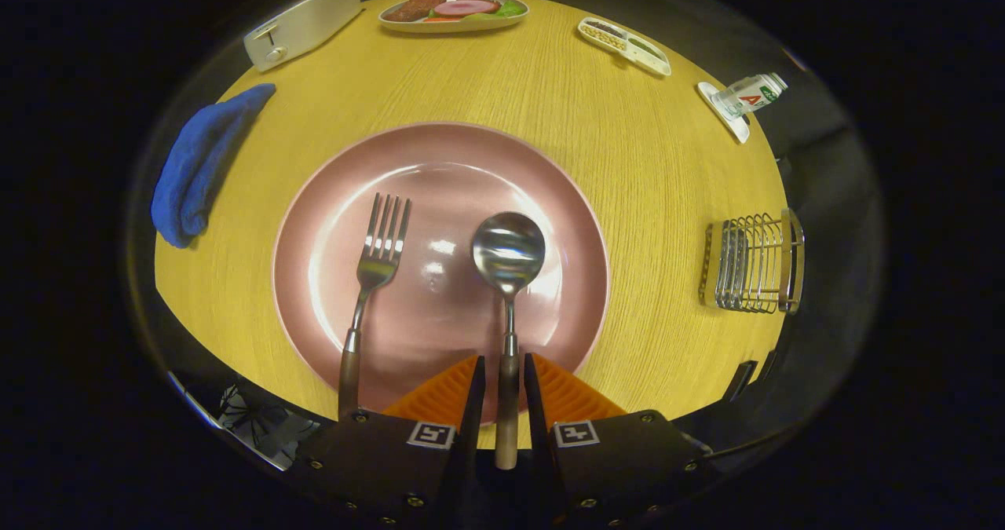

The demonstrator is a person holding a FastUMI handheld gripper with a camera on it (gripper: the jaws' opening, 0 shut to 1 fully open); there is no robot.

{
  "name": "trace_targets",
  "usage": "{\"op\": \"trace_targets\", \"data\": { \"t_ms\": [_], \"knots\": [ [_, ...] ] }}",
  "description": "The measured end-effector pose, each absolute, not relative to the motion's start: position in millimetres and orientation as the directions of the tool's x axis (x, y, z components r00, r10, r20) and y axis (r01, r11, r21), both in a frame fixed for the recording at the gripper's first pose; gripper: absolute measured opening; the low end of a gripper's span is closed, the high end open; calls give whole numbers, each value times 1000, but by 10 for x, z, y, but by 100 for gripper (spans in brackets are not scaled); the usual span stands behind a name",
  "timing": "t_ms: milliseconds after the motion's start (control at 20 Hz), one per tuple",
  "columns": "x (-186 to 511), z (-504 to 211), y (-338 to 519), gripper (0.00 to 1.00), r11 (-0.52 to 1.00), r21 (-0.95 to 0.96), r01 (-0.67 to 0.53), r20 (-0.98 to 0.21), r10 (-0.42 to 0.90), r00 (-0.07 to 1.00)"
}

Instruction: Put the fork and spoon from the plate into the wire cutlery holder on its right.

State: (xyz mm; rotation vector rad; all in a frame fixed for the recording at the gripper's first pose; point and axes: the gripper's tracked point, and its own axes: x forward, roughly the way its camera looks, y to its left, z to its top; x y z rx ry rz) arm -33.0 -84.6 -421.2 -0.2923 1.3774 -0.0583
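A pink plate (550, 192) lies on the yellow wooden table. A fork (377, 267) rests on the plate's left half, its brown handle reaching over the near rim. A spoon (509, 259) lies on the right half, bowl up. Its brown handle runs straight back between my fingers. My gripper (503, 361) straddles that handle at the plate's near rim, with a thin gap visible on each side, so the fingers (471, 392) stand narrowly open and do not press on it. The wire cutlery holder (754, 263) stands to the right of the plate, near the table's right edge.
A blue cloth (200, 165) lies left of the plate. At the far side sit a white box (302, 23), a dish of food (454, 10), a small divided tray (624, 45) and a bottle on a coaster (746, 96). Bare tabletop separates plate and holder.
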Motion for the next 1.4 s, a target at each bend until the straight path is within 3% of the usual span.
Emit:
{"op": "trace_targets", "data": {
  "t_ms": [50, 100, 250, 300, 950, 1400],
  "knots": [
    [-317, -4169, -852, 30, 961, -241, -135, -957, -211, 200],
    [-331, -4195, -860, 12, 962, -238, -131, -959, -212, 186],
    [-309, -4180, -854, 12, 962, -239, -134, -959, -212, 188],
    [-293, -4171, -842, 4, 963, -232, -136, -960, -204, 190],
    [-122, -3744, -883, 4, 954, -282, -98, -931, -248, 268],
    [32, -3310, -1199, 4, 952, -306, 1, -897, -288, 334]
  ]
}}
